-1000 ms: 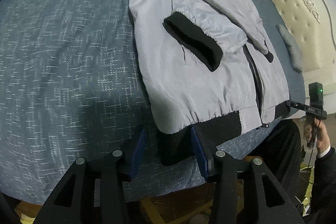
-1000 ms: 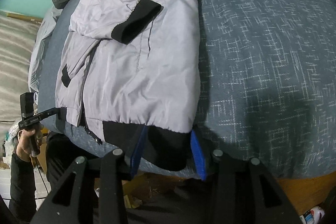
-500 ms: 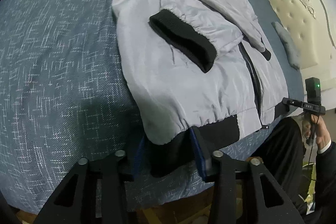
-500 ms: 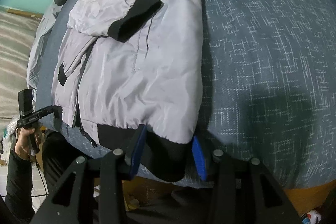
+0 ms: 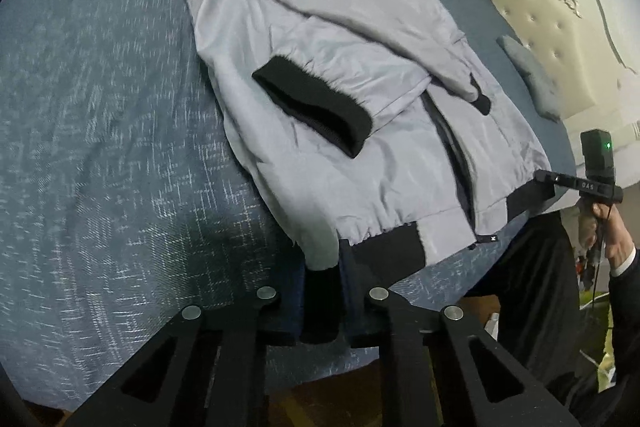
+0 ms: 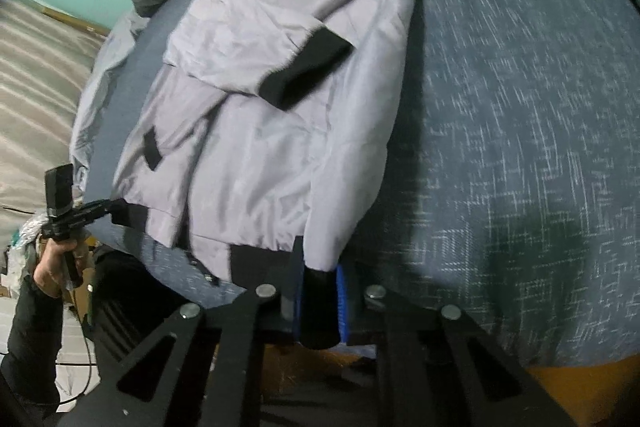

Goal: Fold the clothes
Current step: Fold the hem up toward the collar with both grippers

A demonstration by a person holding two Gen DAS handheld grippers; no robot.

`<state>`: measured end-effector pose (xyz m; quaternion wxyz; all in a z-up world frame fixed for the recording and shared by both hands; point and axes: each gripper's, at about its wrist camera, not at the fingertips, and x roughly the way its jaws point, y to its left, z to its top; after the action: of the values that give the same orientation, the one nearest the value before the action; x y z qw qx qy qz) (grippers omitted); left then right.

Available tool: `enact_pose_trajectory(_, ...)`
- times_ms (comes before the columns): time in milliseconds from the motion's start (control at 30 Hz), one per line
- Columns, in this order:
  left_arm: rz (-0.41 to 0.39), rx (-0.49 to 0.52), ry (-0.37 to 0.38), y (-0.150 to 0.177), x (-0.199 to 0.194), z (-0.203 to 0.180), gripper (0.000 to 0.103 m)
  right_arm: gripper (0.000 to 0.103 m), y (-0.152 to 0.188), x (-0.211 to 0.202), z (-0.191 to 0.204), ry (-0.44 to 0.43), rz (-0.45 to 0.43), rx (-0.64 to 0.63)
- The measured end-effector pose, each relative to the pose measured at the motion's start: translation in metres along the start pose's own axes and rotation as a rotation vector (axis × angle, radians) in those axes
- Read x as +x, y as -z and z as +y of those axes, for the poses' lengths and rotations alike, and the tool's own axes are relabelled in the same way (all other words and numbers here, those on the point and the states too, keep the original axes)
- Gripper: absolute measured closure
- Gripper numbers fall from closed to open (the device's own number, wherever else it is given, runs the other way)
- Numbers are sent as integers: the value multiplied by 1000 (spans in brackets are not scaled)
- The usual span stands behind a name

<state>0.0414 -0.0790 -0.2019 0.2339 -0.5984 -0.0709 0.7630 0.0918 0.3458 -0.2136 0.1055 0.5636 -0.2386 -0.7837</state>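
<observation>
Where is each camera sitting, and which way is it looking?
Left wrist: on the left gripper, looking along its fingers over the bed at the grey jacket; the other hand shows at right.
Right wrist: on the right gripper, facing the jacket; the other hand shows at left.
Shared: jacket, bed, and a black hem corner pinched in each gripper.
</observation>
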Motion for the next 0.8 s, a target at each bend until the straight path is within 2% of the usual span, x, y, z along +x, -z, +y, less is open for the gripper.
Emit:
enact_pose_trajectory(167, -30, 31, -1, -8, -20, -7, 90, 92, -2, -22, 14, -38, -40, -24)
enact_pose_trajectory(467, -59, 102, 1, -1, -66, -22, 90, 92, -1, -52, 36, -85, -75, -75)
enact_pose_trajectory(800, -79, 166, 7, 7, -95, -39, 91, 93, -2, -88, 56, -153, -127, -125)
